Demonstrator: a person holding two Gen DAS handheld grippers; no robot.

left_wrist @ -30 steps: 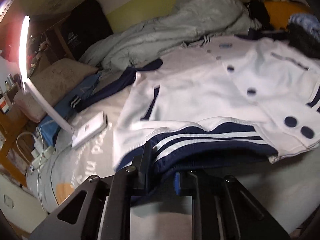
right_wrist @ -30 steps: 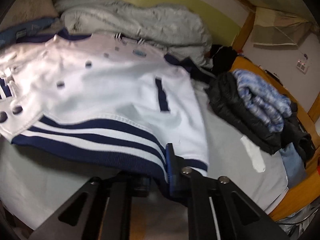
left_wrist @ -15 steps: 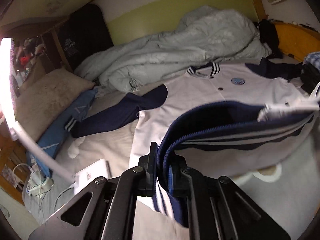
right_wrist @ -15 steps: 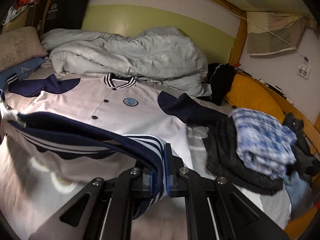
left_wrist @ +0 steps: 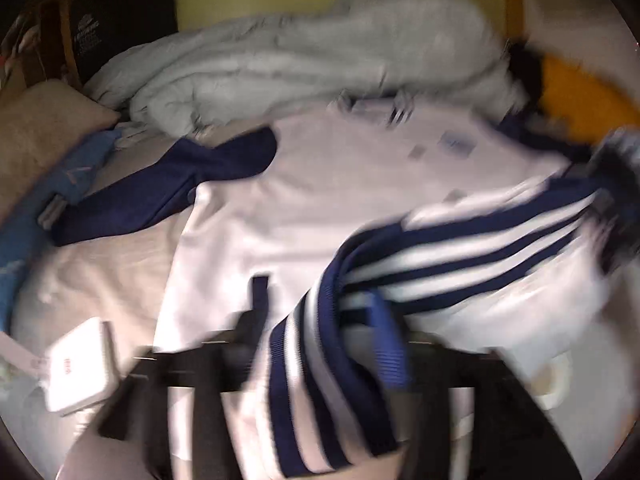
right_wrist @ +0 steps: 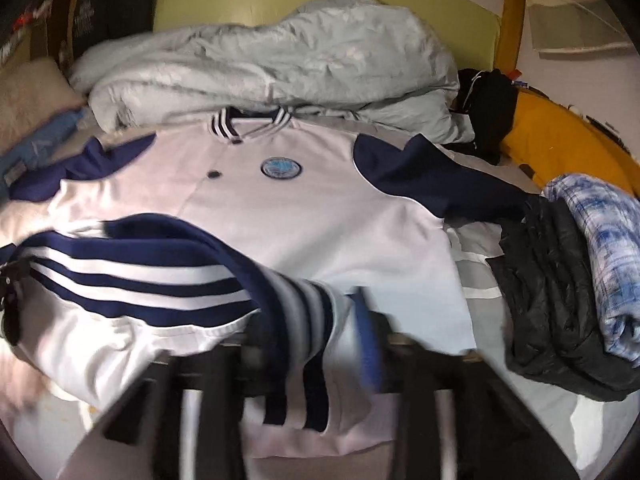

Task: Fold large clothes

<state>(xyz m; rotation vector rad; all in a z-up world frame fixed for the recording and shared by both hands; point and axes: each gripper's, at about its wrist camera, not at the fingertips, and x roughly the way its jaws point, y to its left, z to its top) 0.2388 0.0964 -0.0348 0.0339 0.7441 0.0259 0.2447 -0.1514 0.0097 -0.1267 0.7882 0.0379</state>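
Green wall (right_wrist: pixel 320 4), wooden bedpost (right_wrist: pixel 510 28), rumpled grey duvet (right_wrist: pixel 280 60)

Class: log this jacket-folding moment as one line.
jacket hem folded up over chest | left gripper opening, hem between | right gripper opening, hem between

Dim, warm indoor light. Heavy motion blur throughout the left wrist view; nearest parts smeared in the right. Fisheye bending and black vignette at the corners.

White jacket (right_wrist: pixel 312 216), navy-striped hem (right_wrist: pixel 132 280)
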